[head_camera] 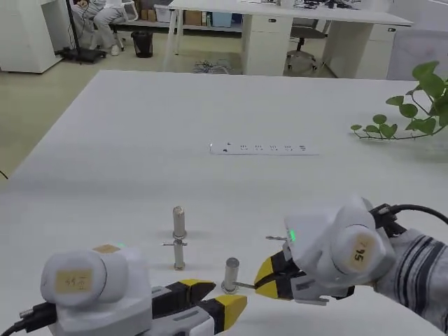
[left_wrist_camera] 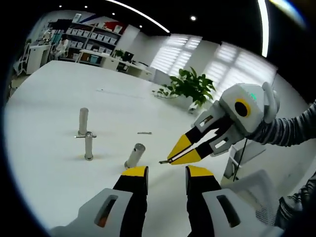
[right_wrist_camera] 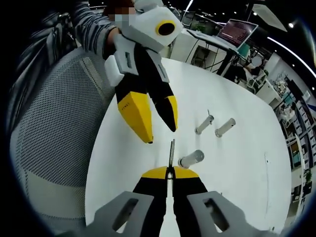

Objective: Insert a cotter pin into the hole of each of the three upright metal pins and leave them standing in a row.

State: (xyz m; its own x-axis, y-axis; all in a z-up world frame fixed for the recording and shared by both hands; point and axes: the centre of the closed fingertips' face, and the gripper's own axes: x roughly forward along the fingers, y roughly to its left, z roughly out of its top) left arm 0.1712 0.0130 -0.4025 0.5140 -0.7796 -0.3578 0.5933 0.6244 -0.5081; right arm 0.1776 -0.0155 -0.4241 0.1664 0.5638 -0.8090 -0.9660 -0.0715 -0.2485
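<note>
Ok so in the head view my right gripper (head_camera: pixel 260 283) has its fingers pinched narrow on a cotter (head_camera: pixel 245 285), which sticks out toward 9 o'clock, level with the table (head_camera: pixel 140 140). Its tip is right up against the low part of the near pin (head_camera: pixel 230 273). I can't tell from any view whether it's actually in the hole or just touching the side. In the right gripper view the cotter runs straight up to 12 from between the closed jaws, and the near pin sits just at 1 o'clock of its tip. My left gripper (head_camera: pixel 227 292) is at about 7 o'clock of that pin, fingers spread wide with nothing between them and not touching the pin. From the left gripper view the near pin shows at 11 o'clock of the open jaws, and it looks tilted, but that could just be the fisheye. The middle pin (head_camera: pixel 179 256) is at 10 o'clock of the near one, upright, with a fitted cotter (head_camera: pixel 175 243) crossways through it. The far pin (head_camera: pixel 179 221) stands upright just beyond it at 12, bare as far as I can see. A loose cotter (head_camera: pixel 275 238) lies flat at 1 o'clock of the near pin. A power strip (head_camera: pixel 264 148) is well out at 12, and a plant (head_camera: pixel 413 112) at 2.
</note>
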